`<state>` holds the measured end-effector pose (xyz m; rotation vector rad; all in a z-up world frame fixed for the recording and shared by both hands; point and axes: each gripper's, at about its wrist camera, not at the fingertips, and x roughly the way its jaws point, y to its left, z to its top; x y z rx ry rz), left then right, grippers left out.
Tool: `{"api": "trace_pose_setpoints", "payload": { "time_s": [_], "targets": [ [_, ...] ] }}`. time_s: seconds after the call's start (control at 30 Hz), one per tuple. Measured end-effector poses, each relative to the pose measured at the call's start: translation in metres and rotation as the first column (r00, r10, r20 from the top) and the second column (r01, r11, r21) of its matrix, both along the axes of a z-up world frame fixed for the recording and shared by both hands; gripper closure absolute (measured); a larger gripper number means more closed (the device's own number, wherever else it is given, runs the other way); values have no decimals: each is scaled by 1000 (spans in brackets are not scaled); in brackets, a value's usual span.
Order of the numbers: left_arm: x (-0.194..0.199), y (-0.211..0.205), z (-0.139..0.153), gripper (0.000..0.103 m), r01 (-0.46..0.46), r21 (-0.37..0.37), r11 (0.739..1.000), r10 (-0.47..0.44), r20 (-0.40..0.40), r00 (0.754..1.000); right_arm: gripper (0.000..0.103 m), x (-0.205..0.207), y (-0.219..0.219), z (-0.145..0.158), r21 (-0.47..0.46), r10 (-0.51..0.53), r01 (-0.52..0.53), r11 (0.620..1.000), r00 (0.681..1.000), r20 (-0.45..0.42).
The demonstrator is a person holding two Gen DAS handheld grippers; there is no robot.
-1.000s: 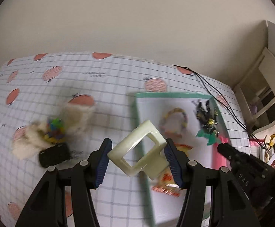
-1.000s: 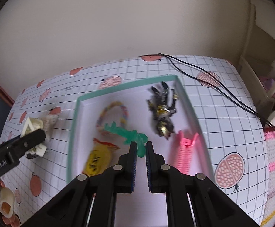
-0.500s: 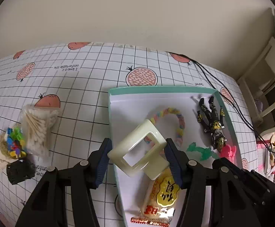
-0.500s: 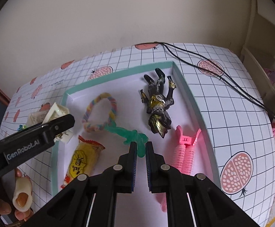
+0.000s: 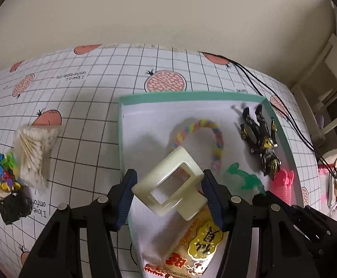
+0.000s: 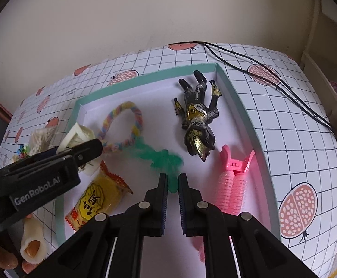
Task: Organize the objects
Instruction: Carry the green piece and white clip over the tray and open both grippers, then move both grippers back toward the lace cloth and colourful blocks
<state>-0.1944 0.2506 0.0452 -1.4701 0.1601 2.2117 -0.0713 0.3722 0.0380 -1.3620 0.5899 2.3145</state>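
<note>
Left wrist view: left claw (image 5: pixel 168 193) grips cream hair clip (image 5: pixel 172 191) over teal tray (image 5: pixel 191 94); right claw (image 6: pixel 173 191) pinches green toy (image 6: pixel 161 157).

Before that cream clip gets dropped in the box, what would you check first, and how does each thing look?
1. Cream hair clip held between the left gripper fingers: ok.
2. Clip is over the teal-rimmed box: ok.
3. Spot below free: not ok, the yellow snack packet lies just beneath.
4. Right gripper out of the way: cannot tell, it is in the box around the green toy.
5. Braided ring clear of the clip: cannot tell.
</note>
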Motion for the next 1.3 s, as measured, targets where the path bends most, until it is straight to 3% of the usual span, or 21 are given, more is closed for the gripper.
{"api": "trace_pose_setpoints", "payload": {
  "time_s": [0.2, 0.3, 0.33, 0.77, 0.83, 0.93, 1.17, 1.23, 1.3],
  "targets": [
    [6, -9, 5, 43, -6, 34, 999, 6, 21, 1000, 89, 5, 2, -2, -14, -6, 6, 1000, 1000, 0],
    [11, -13, 8, 41, -2, 47, 999, 1, 19, 1000, 72, 8, 2, -1, -15, -11, 11, 1000, 1000, -1],
    [13, -15, 10, 41, -4, 53, 999, 3, 19, 1000, 71, 8, 2, 0, -19, -12, 11, 1000, 1000, -3],
    [28, -64, 37, 40, -92, 75, 993, 94, -34, 995, 71, 14, -15, 31, 41, 35, -34, 999, 999, -36],
    [29, -75, 37, 38, -112, 79, 991, 115, -36, 993, 59, 13, -21, 33, 59, 50, -48, 997, 998, -26],
    [32, -88, 37, 23, -131, 84, 988, 135, -41, 990, 45, 13, -25, 34, 70, 59, -57, 996, 998, -26],
    [34, -108, 34, 14, -162, 76, 984, 167, -77, 983, 19, 12, -33, 35, 101, 70, -68, 993, 997, -17],
    [32, -112, 34, 2, -169, 75, 983, 175, -77, 982, 7, 11, -34, 34, 100, 65, -63, 993, 998, -20],
    [32, -116, 36, 0, -182, 69, 981, 188, -106, 976, 2, 11, -35, 34, 106, 58, -55, 993, 998, -20]
  ]
}}
